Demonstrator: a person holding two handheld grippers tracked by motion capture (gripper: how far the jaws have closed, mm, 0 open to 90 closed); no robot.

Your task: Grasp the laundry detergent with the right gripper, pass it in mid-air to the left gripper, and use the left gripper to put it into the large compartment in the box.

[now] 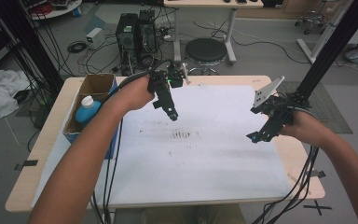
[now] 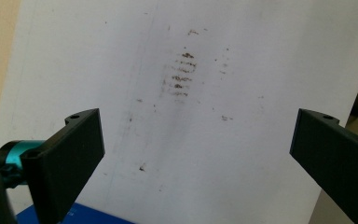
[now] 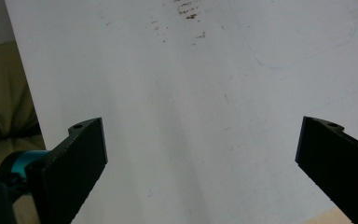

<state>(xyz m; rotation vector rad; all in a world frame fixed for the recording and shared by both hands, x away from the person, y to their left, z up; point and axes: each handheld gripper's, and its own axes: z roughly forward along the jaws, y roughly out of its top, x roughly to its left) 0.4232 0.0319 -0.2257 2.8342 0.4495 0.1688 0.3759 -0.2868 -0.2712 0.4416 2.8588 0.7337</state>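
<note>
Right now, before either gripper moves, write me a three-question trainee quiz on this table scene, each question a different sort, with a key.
1. True or false: the left gripper is shut on the blue bottle.
2. Multiple choice: the blue bottle stands
A. on the white sheet
B. in the cardboard box
C. on the black stool
3. Fill in: the brown smudges lie on the white ____.

Key
1. False. In the left gripper view its jaws stand wide apart over the sheet, with nothing between them.
2. B. The box sits at the table's left edge.
3. Sheet. The right gripper hangs open over it too.
</note>
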